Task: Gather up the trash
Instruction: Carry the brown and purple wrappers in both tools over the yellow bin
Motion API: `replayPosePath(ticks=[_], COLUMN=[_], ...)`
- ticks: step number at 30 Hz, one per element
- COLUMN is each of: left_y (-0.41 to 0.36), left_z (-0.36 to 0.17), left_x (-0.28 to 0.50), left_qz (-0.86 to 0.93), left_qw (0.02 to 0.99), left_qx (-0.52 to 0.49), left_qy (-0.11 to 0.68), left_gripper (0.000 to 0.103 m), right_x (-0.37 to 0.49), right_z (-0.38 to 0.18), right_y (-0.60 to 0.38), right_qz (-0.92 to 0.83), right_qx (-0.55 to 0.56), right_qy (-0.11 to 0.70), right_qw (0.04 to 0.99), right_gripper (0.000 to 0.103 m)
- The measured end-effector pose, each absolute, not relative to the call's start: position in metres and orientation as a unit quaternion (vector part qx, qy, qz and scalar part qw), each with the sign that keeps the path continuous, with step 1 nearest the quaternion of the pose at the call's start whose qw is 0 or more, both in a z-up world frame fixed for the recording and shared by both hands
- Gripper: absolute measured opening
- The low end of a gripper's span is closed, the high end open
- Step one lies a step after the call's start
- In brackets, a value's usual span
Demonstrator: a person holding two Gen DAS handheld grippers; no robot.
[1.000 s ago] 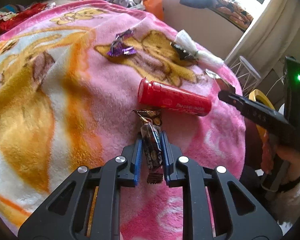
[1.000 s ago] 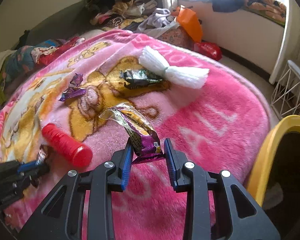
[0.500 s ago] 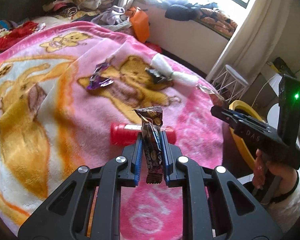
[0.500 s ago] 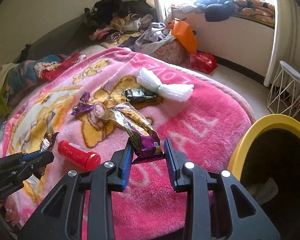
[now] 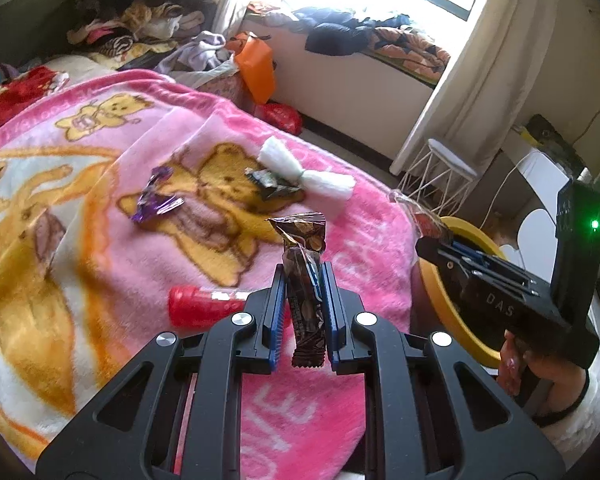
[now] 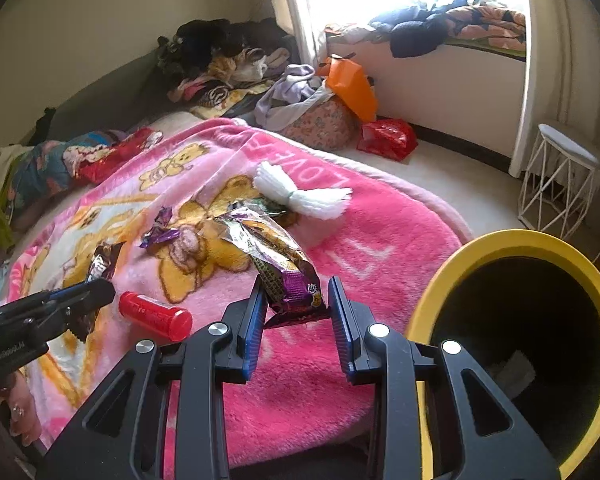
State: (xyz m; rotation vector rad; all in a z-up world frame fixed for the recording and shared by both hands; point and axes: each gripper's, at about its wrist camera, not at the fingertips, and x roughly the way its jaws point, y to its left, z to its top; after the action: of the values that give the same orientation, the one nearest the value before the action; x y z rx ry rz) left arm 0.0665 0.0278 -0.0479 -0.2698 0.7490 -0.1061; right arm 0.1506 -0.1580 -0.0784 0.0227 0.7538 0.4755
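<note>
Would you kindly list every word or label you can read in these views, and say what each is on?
"DAS": side of the right tongs.
"LOVE", upside down: pink blanket.
Pale letters near the blanket's edge: not readable as a word.
Print on the purple wrapper and the brown wrapper: too small to read.

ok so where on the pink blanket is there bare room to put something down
The bare stretch is the deep pink corner of the blanket, between the white tassel bundle, the red tube and the yellow bin. The bear picture is crowded: purple foil wrapper, dark wrapper and the bundle lie there.
</note>
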Motion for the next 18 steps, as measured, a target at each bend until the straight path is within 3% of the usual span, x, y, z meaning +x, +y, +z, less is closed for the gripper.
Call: replayPosePath(ticks=[18], left_y=[-0.021], left_z=[-0.019], left_x=[0.081], left_qz=[-0.101], left_qw=[0.932], left_qx=[-0.11], left_qy=[0.331], left_gripper=[0.012], right_x=[0.138], right_z=[-0.052], right_y=[-0.219], right_qz=[0.179], right_qx=[0.054], right_qy=[0.329], right_qw=[0.926], right_gripper=[0.03])
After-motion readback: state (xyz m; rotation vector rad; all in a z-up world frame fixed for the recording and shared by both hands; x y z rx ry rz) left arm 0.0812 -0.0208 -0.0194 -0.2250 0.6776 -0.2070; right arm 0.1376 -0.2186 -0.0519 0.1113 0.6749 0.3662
